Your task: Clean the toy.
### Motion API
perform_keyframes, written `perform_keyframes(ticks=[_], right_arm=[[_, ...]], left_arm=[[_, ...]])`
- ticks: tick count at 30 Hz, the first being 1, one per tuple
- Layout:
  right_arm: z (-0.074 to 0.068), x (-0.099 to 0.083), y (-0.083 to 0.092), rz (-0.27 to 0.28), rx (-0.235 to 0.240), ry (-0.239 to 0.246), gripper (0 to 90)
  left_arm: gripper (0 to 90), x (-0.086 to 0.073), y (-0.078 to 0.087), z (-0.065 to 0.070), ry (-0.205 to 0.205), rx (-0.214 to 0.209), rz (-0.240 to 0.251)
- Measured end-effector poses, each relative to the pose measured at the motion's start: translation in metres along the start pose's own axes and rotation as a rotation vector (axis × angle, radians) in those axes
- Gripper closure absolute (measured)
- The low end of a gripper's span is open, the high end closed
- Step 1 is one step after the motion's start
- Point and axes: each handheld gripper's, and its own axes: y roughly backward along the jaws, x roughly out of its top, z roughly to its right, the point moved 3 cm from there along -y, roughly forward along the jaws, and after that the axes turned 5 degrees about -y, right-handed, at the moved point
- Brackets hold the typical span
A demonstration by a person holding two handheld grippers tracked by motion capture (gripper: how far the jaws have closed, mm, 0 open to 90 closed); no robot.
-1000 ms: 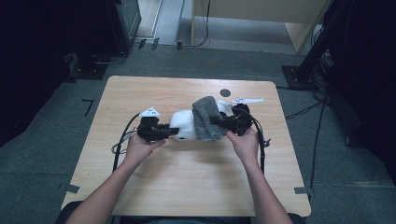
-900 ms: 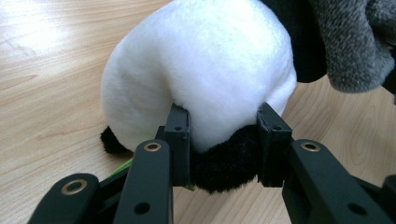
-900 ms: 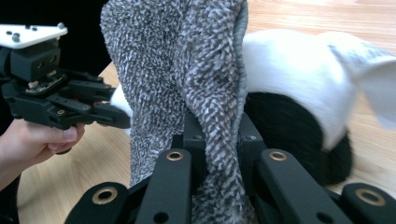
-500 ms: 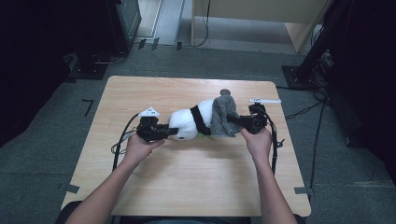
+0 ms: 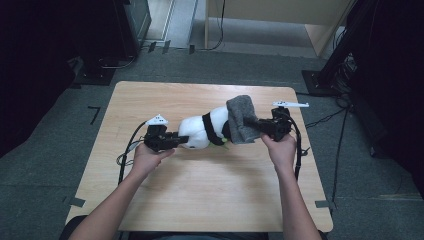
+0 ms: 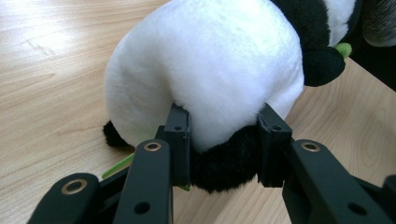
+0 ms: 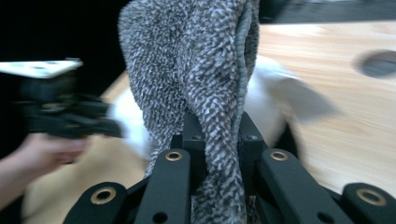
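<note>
A plush panda toy (image 5: 202, 131) is laid on its side near the middle of a light wooden table (image 5: 200, 195), and everything else is placed relative to it. At the toy's left end, the left gripper (image 5: 176, 140) is clenched on the panda: in the left gripper view its two black jaws are pressed into the white rump and a black foot of the toy (image 6: 205, 79), whose underside rests on the tabletop (image 6: 51, 70). At the toy's right end, a grey knitted cloth (image 5: 240, 119) is draped against the panda's head and is stood up above it. The cloth is pinched by the right gripper (image 5: 255, 123), held just to the right of the panda; in the right gripper view a fold of the speckled grey fabric (image 7: 205, 79) is squeezed tight between the jaws, with the blurred white of the toy behind it. Both forearms are extended from the near edge of the table. A white clip-like object (image 5: 290, 104) is lying beyond the right gripper, near the far right corner.
</note>
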Motion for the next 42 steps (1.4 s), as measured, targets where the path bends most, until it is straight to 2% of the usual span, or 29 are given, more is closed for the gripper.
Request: perform_keyframes(ticks=[4,8,12,16,17,18,20,24,27,34,38,42], right_arm=[[-0.022,-0.002,-0.015,-0.026,0.085,0.008,80.0],[-0.039,-0.008,-0.035,-0.054,0.142,0.019,80.0],[-0.057,-0.019,-0.059,-0.106,0.161,0.055,80.0],[-0.071,-0.031,-0.082,-0.143,0.173,0.055,79.7],[-0.071,-0.035,-0.087,-0.154,0.158,0.052,79.8],[-0.069,-0.038,-0.092,-0.165,0.129,0.050,79.8],[-0.061,-0.041,-0.095,-0.164,0.115,0.036,79.8],[-0.043,-0.036,-0.085,-0.142,0.053,0.021,80.3],[-0.031,-0.032,-0.075,-0.134,0.052,-0.005,80.5],[-0.017,-0.020,-0.053,-0.088,0.027,-0.014,80.6],[-0.004,-0.015,-0.039,-0.053,0.007,-0.041,80.5],[0.011,-0.014,-0.028,-0.009,-0.051,-0.049,80.4]], left_arm=[[64.0,0.001,-0.001,0.003,0.001,0.005,0.004],[63.8,0.001,-0.002,0.007,-0.007,0.010,0.011],[63.6,0.002,-0.004,0.014,-0.019,0.019,0.022],[63.6,0.002,-0.007,0.022,-0.041,0.025,0.027],[63.6,0.001,-0.008,0.024,-0.047,0.027,0.025],[63.6,0.001,-0.009,0.025,-0.049,0.034,0.018],[63.8,-0.002,-0.010,0.023,-0.036,0.026,0.006],[63.9,-0.003,-0.010,0.020,-0.031,0.011,0.006],[63.9,-0.002,-0.012,0.022,-0.035,0.009,0.006],[64.0,-0.002,-0.010,0.020,-0.025,0.003,0.006],[64.0,-0.002,-0.010,0.019,-0.024,0.004,0.006],[64.0,-0.003,-0.010,0.018,-0.024,0.006,0.002]])
